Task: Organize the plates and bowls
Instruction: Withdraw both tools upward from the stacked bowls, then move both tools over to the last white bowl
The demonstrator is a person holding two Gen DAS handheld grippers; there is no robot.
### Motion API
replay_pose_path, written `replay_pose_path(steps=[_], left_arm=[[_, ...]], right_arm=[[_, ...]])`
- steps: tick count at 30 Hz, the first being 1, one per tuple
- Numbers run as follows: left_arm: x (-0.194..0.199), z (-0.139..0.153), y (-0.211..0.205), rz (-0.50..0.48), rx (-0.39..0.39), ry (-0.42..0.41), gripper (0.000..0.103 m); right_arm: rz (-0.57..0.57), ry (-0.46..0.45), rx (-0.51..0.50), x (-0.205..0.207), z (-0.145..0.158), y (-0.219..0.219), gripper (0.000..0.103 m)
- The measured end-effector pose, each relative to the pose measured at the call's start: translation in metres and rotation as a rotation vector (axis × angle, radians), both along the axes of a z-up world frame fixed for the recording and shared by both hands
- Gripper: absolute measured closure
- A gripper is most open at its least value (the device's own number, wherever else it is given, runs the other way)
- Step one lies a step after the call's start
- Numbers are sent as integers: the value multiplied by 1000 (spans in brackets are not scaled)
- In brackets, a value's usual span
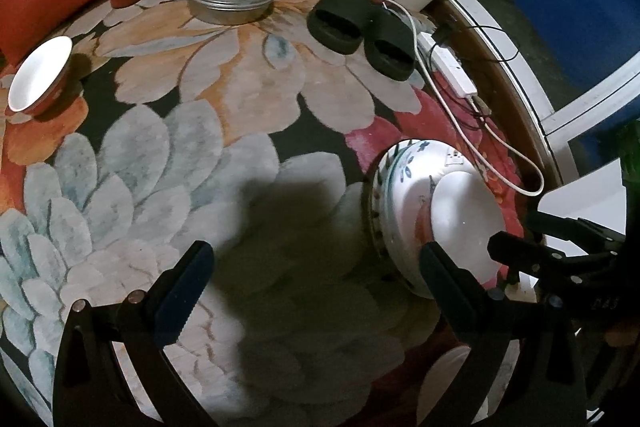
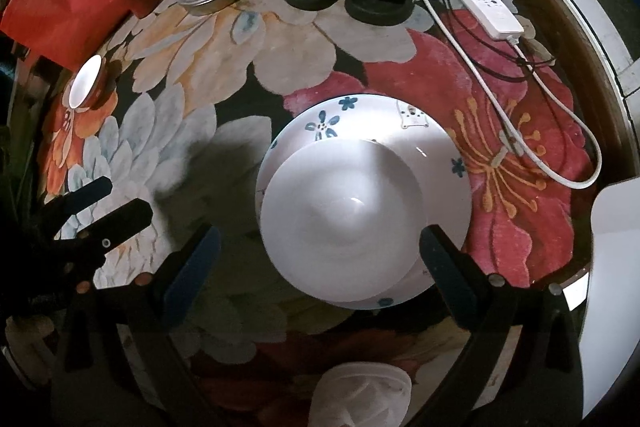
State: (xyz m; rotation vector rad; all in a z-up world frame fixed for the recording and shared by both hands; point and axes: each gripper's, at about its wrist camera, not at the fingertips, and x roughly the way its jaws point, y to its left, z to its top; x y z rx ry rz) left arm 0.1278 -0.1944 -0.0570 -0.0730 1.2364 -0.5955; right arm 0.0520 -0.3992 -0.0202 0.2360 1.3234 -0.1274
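Two dishes already sit together in the left wrist view: a plain white bowl [image 1: 466,223] rests on a flower-patterned plate [image 1: 404,179] on the rug [image 1: 248,99] at the near right, while one red-sided bowl [image 1: 38,75] stands well apart at the far left, so by my reading the stacking is partly done and that bowl is left to bring over. The left tool [image 1: 316,291] hangs spread wide over bare rug with nothing between its fingers, and the right tool [image 1: 516,231] shows only in part at the right edge. From the right wrist view, the right tool [image 2: 320,259] is spread wide above the white bowl [image 2: 344,219], its pads apart from the rim, so the bowl lies free on the patterned plate [image 2: 444,163]. The lone bowl [image 2: 86,83] shows small at the far left. How many plates lie under the top one is hard to tell, and the white cloth-like shape [image 2: 364,395] at the near edge is cut off.
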Motion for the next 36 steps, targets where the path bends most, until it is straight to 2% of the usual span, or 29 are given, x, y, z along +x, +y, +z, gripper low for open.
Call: replay_pose_path(steps=[36], left_arm=[[3, -12, 52, 96, 50, 2, 1]], right_arm=[[37, 25, 7, 8, -9, 35, 2]])
